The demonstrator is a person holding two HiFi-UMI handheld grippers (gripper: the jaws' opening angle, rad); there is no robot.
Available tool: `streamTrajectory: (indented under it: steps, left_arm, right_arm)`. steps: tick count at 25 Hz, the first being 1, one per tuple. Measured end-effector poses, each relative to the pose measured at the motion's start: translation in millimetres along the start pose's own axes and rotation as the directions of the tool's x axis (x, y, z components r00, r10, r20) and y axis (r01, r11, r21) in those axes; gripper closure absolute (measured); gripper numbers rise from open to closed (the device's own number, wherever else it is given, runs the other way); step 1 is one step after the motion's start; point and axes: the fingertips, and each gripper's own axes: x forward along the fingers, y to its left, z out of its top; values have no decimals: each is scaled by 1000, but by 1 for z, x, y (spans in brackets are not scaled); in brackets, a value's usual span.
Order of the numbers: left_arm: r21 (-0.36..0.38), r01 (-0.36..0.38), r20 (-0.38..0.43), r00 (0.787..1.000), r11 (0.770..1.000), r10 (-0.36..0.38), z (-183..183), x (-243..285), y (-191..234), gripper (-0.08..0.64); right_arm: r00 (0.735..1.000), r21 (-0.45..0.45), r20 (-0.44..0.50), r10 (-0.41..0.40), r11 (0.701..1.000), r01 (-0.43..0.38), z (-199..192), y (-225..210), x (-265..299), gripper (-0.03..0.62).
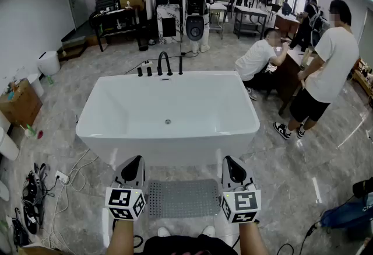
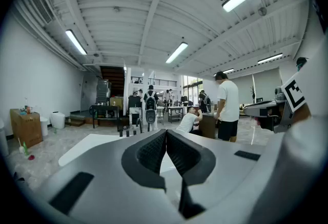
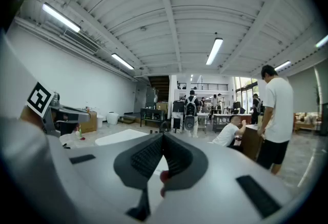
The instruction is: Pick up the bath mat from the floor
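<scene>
A grey bath mat point(image 1: 183, 198) with a dotted surface lies flat on the floor just in front of the white bathtub point(image 1: 168, 115). My left gripper point(image 1: 133, 167) hovers above the mat's left edge, shut with nothing in it. My right gripper point(image 1: 231, 168) hovers above the mat's right edge, also shut and holding nothing. In the left gripper view the left gripper point(image 2: 166, 135) has its black pads pressed together. The right gripper point(image 3: 163, 138) in its own view looks the same. Both point nearly level over the tub, so neither gripper view shows the mat.
Black taps point(image 1: 164, 65) stand on the tub's far rim. Cables and a power strip point(image 1: 58, 178) lie on the floor at left. A cardboard box point(image 1: 19, 102) stands at left. A person in a white shirt point(image 1: 326, 73) stands at right, another crouches point(image 1: 256, 61) beside a table.
</scene>
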Motion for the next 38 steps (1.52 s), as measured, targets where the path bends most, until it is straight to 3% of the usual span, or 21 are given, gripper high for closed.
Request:
streamTrajectory:
  steps: [15,25,30,38]
  left_arm:
    - [55,-18,-32,999,998,20,-6,2,-45,551]
    - [72,-36,-119,992,997,44,-32,-8,-71,551]
    - [87,-3,-147,989,996,15,-49,-10,-64,551]
    - [40,36,-143,989,999,-30,-60,-15,-9,551]
  right_arm:
    - [1000,39,13,24,999,-24,-14,-39,-13,571]
    - [995,45,-26,99,994,-98,-30,-54,-22,569]
    - [994,43,-57,91,995,-89,-43,-45,-19,569]
    - [993,-19,-113,37,999,-40,-42,-1,-14,569]
